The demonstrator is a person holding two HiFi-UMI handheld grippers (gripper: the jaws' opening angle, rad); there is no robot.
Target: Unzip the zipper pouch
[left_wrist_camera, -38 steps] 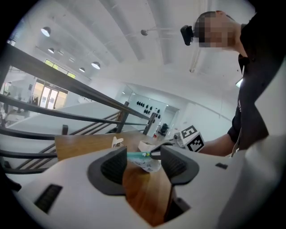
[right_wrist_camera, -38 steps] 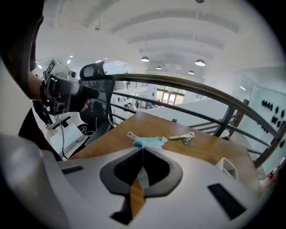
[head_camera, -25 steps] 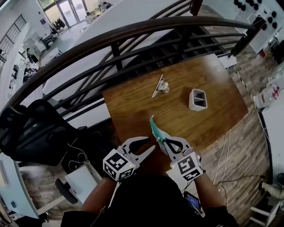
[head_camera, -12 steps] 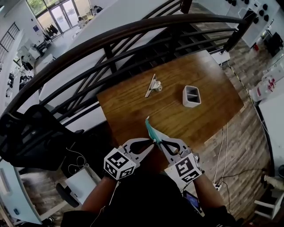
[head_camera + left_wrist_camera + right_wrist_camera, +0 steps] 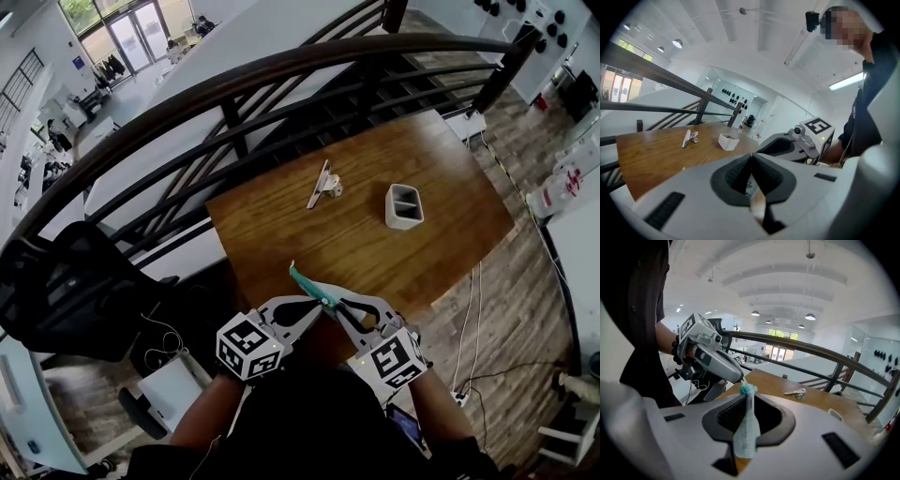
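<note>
head view, pouch: teal zipper pouch (image 5: 306, 280) held off the table (image 5: 450, 197), over its near edge, between both tools
head view, tools: left gripper (image 5: 322, 307) and right gripper (image 5: 337, 309) tip to tip at the pouch's near end
head view, risk: crowded tips; a pull at a bad angle likely twists fabric instead of running the slider
head view, writing: only square black-and-white markers on both cubes; nothing legible on white holder (image 5: 404, 206) or metal clip (image 5: 322, 185)
left gripper view, jaws: pressed together, tips meeting
left gripper view, between pads: thin pale sliver, not identifiable from here
left gripper view, writing: faint print on the sliver, too small to read
right gripper view, jaws: just been opening slightly; pouch edge-on between them, tips against the fabric, lightly pinched
right gripper view, zipper pull (image 5: 742, 381): small white tab at the pouch's top end, nipped by the left tool's tip
right gripper view, risk: loosened hold plus tiny bite on the tab; pouch may slide through or the tab pop free on the first tug
right gripper view, writing: none legible
</note>
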